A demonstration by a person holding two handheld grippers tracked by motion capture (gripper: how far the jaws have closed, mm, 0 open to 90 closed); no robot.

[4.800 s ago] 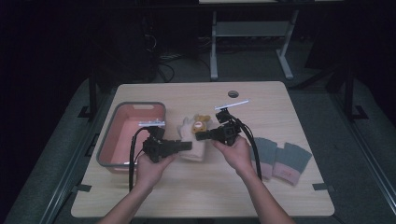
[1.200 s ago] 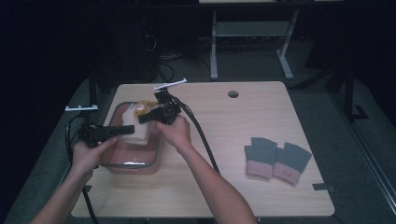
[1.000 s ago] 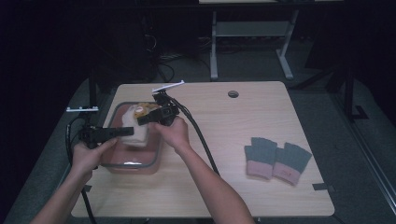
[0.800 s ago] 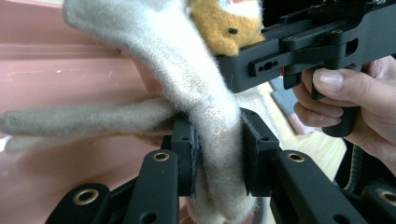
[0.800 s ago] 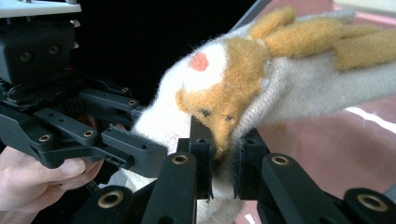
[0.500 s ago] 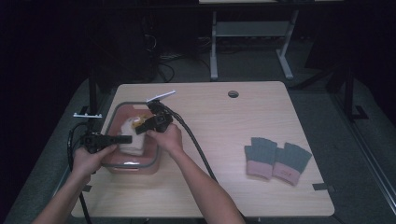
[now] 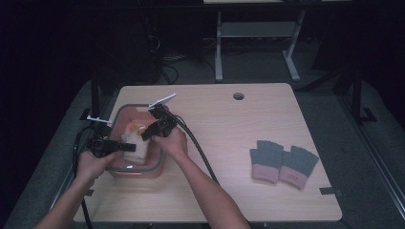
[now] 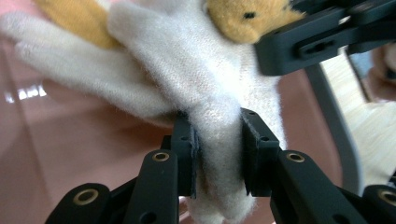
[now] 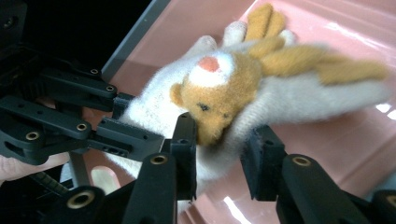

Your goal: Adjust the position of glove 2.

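Over the pink plastic basin with its grey rim (image 7: 159,164), which sits near the left edge of the pale wooden counter (image 7: 224,124), both hands are busy with one fluffy white glove bearing a tan plush animal face with antlers (image 7: 134,143); the glove hangs low inside the basin, its white fingers spread over the glossy pink floor. The left tongs (image 8: 218,148) are clamped on the cuff end of the glove; in the left gripper view the white wool is squeezed into a narrow band between the two black pads. The right tongs (image 9: 219,149) sit around the glove just under the animal's chin; their jaws have just been opening, and in the right gripper view the left pad touches the tan face while the right pad stands a little clear of the white wool, so the grip there is loosened. The two sets of tongs are close together, almost touching. Well apart, toward the right side of the counter, a pair of grey knitted gloves with pink cuffs (image 7: 282,162) lies flat, side by side.
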